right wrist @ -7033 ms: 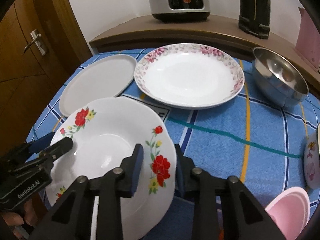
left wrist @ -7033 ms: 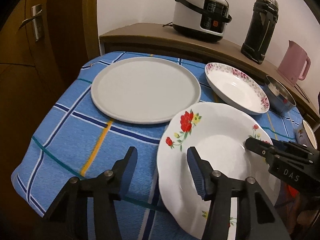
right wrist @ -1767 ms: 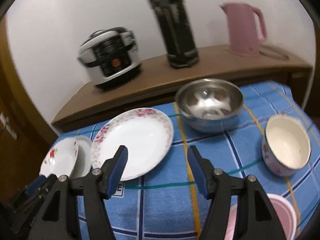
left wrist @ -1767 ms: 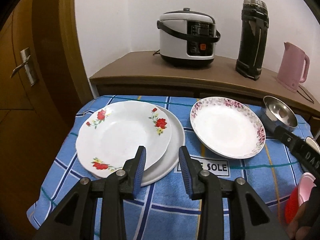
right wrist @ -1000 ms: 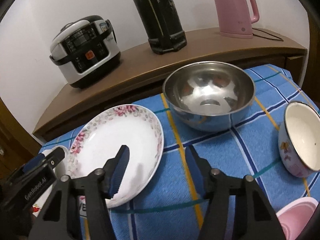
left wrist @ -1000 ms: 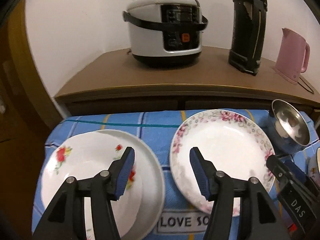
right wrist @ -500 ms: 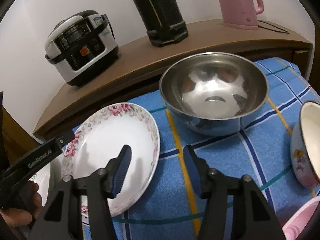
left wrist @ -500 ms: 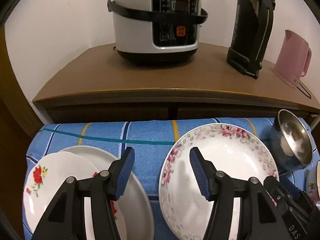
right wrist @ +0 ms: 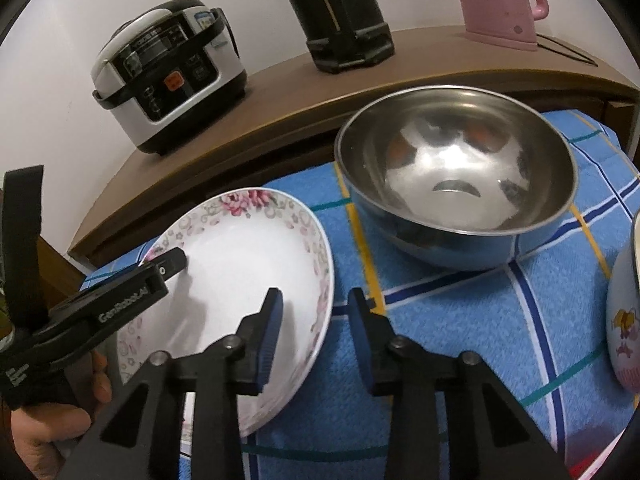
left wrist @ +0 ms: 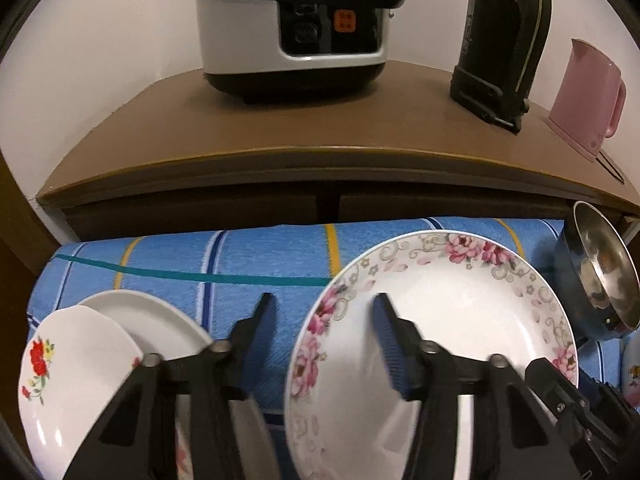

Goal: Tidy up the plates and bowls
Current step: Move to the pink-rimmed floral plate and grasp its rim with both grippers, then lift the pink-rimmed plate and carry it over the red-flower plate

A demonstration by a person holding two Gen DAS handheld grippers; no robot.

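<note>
Beside the steel bowl (right wrist: 456,200) on the counter's blue cloth (left wrist: 256,256) lies the pink-rimmed plate (left wrist: 440,320). Left gripper (left wrist: 322,312) and right gripper (right wrist: 316,300), jaws wide and empty, straddle opposite rims. Glazed ceramic looks stiff, slippery and breakable, so pinching the raised rim seems safest.

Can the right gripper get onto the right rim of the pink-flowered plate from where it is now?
Probably yes. The right gripper is open and its fingers already straddle the near right rim of the pink-flowered plate. The steel bowl stands apart from that edge, and the left gripper works the opposite rim.

Floral plate (left wrist: 460,320) between stacked plates (left wrist: 132,320), steel bowl (left wrist: 604,276).
</note>
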